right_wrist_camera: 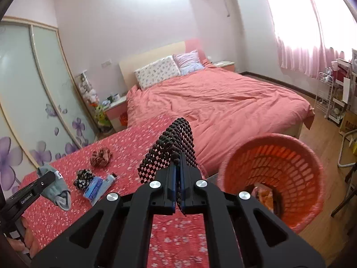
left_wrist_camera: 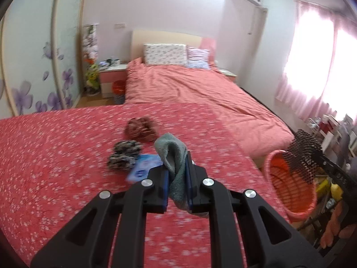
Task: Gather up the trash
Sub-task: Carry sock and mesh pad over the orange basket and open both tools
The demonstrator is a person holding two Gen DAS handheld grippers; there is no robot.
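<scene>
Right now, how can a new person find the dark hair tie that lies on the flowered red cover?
Start at the flowered red cover in front of the bed. Three small things lie in a group there: a brown-red hair tie, a blue packet and, between them, the dark hair tie. It alone is black with white specks.

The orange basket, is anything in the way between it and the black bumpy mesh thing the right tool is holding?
Nothing visible blocks it. The right tool grips the black mesh piece in the air, and the orange basket stands just to its right beside the red flowered cover, its mouth open, with only some trash at the bottom.
</scene>
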